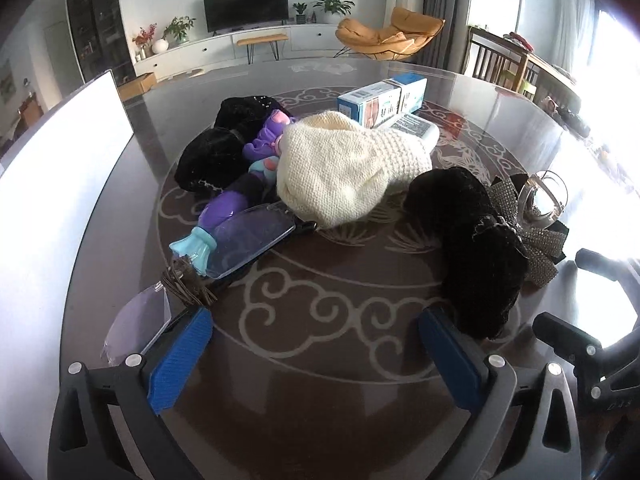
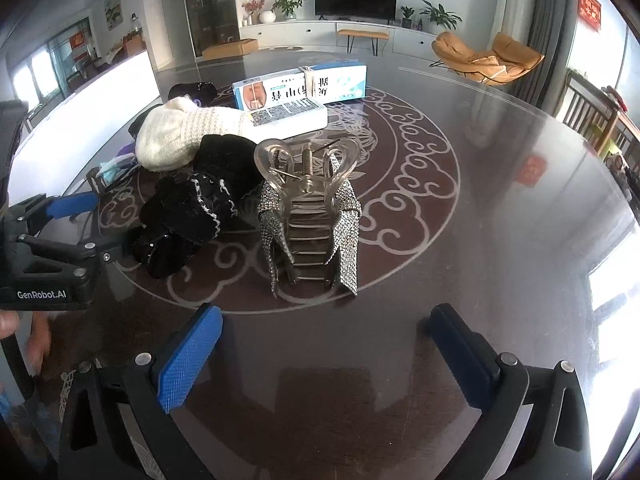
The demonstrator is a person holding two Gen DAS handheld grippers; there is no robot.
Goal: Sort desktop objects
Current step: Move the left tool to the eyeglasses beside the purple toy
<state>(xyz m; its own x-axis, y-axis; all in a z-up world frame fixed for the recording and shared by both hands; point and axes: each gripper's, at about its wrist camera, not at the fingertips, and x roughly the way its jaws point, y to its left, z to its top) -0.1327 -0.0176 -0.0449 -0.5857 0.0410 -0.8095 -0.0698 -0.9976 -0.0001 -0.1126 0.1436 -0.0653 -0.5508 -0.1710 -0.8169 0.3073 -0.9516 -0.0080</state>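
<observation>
A heap of small objects lies in the middle of the dark round table [image 1: 328, 360]. It holds a cream knitted hat [image 1: 348, 168], black velvet pieces [image 1: 476, 252], a purple doll [image 1: 236, 196], clear glasses [image 1: 248, 236] and a brown hair tie [image 1: 188, 280]. My left gripper [image 1: 316, 344] stands open just short of the heap, nothing between its blue pads [image 1: 180, 356]. A clear hair claw with a rhinestone bow [image 2: 308, 208] stands upright straight ahead of my right gripper [image 2: 324, 340], which is open and empty. The left gripper [image 2: 60, 232] shows at the left edge of the right wrist view.
Two medicine boxes [image 2: 300, 88] and a flat white box [image 2: 288, 118] lie behind the heap. A white panel [image 1: 52, 184] stands along the table's left side. Chairs, a TV cabinet and a wooden bench sit beyond the table.
</observation>
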